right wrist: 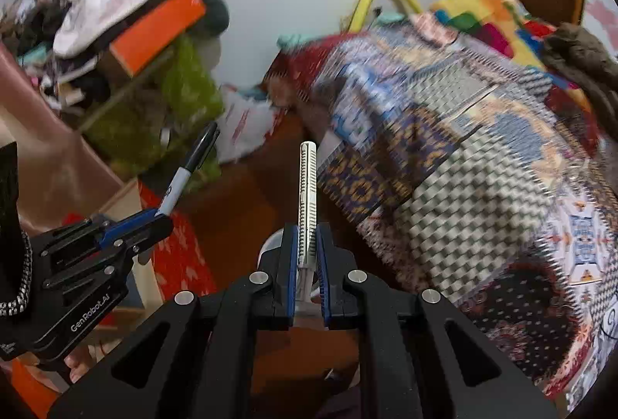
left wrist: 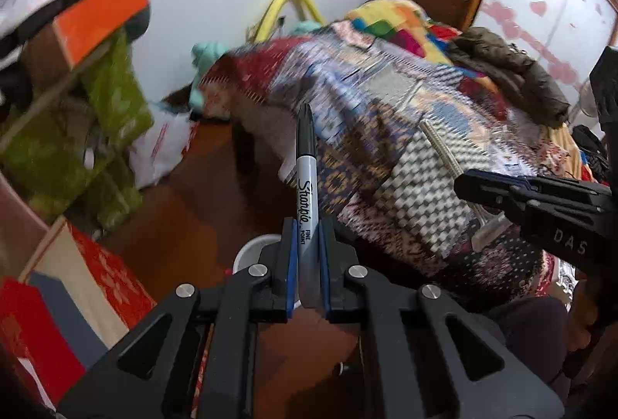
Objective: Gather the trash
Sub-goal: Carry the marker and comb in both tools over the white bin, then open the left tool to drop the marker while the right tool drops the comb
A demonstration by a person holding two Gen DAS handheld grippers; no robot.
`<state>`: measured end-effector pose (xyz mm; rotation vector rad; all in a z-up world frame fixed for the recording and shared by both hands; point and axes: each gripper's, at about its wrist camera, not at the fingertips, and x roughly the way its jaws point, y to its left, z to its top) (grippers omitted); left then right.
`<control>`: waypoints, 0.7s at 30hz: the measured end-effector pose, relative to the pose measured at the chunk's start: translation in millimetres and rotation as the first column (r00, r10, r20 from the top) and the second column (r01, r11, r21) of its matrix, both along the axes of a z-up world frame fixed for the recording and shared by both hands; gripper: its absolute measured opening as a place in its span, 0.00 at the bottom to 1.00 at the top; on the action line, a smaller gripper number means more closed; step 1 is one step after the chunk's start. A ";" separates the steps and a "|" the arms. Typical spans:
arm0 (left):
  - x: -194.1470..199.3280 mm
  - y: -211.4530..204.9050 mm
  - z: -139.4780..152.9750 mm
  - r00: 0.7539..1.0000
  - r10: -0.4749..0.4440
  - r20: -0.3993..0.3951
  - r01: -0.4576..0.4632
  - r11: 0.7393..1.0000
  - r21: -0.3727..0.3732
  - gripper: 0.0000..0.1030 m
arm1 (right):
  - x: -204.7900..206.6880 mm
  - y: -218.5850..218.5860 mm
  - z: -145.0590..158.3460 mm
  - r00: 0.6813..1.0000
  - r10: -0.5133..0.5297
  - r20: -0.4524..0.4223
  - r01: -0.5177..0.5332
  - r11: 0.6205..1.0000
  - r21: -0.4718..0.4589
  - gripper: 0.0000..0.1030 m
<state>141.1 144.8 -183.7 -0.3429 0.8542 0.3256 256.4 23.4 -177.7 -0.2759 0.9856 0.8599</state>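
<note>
Left gripper [left wrist: 308, 264] fingers were clamped on Sharpie marker [left wrist: 307, 183]; barrel was pinched at lower end, capped tip projected forward beyond fingers. Grip judged low for free release of long end.

Right gripper [right wrist: 308, 260] fingers were clamped on white razor [right wrist: 308, 195]; handle was held between pads, toothed head projected forward, clear of fingers.

White bin rim [left wrist: 253, 249] was partly seen just behind left fingers, under both items; judged drop target. Patterned bedspread [left wrist: 405, 156] lay right of fingers.

R tool [right wrist: 308, 256] clamps a white ridged razor-like stick [right wrist: 307, 195], upright between its blue pads. L tool [right wrist: 154, 216], off to its left, grips a black marker [right wrist: 191, 164] tilted right. Patchwork blanket [right wrist: 463, 156] to right, blurred.
</note>
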 end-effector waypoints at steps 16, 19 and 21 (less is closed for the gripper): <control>14.5 50.6 -145.8 0.959 0.059 -0.278 -0.113 0.977 -0.183 0.09 | 11.6 95.7 -139.7 0.963 0.088 -0.253 -0.150 0.960 -0.238 0.09; 19.5 60.1 -155.7 0.954 0.069 -0.292 -0.134 0.969 -0.209 0.09 | 23.4 105.9 -155.0 0.952 0.067 -0.298 -0.147 0.956 -0.253 0.09; 23.4 65.0 -160.4 0.952 0.069 -0.298 -0.137 0.967 -0.213 0.09 | 30.9 115.3 -164.9 0.946 0.048 -0.321 -0.142 0.950 -0.279 0.10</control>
